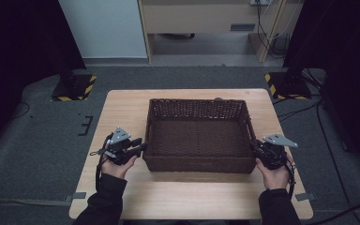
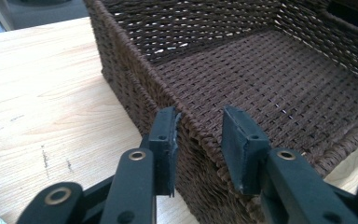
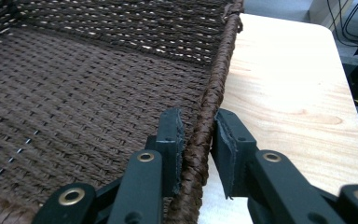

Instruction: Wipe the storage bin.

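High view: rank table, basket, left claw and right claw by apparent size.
1. table, largest.
2. basket, covering much of the tabletop's middle.
3. left claw and right claw: both far smaller than the basket and look about alike, so no ranking between them.

basket [image 1: 199, 161]: dark brown weave | table [image 1: 122, 112]: pale wood grain

Light wooden table [image 1: 122, 112], grey carpet floor [image 1: 37, 140], two yellow-black striped stand bases [image 1: 72, 88], cables [image 1: 267, 28] behind
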Motion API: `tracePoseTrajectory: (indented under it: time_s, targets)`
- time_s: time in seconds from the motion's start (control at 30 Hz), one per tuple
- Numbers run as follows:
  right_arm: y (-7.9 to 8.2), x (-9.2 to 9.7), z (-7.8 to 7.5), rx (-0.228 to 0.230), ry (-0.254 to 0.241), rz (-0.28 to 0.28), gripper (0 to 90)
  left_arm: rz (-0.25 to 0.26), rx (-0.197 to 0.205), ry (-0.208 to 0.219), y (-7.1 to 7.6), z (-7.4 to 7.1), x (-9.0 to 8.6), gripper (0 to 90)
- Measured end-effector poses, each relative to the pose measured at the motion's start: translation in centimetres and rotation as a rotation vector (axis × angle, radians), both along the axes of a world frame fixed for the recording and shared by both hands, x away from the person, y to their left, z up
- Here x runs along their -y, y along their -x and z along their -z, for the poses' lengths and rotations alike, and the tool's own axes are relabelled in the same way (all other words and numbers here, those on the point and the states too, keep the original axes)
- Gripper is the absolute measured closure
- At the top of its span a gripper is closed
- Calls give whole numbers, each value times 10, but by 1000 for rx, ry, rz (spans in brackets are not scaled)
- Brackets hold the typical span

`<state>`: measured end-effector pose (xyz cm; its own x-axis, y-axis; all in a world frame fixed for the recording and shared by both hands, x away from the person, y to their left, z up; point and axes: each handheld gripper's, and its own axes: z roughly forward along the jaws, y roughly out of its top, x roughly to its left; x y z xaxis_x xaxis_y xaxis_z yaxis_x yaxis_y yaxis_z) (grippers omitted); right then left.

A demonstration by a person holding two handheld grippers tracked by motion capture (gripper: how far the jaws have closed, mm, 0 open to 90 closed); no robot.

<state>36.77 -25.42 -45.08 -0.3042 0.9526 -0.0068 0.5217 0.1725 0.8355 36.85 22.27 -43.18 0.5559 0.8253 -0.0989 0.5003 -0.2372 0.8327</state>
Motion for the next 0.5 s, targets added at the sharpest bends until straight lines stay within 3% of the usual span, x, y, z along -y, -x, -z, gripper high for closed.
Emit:
tracePoseTrajectory:
  time_s: [0.13,0.33,0.5]
  targets:
    - [-7,-3,1,6,6,2,742,10,-7,-12,1,2,2,662]
    - [-12,-5,2,5,-25,-4,743,3,-11,-22,0,2,0,685]
    - [-15,-10,2,11,-22,-27,733,-15,-20,10,-6,3,-9,700]
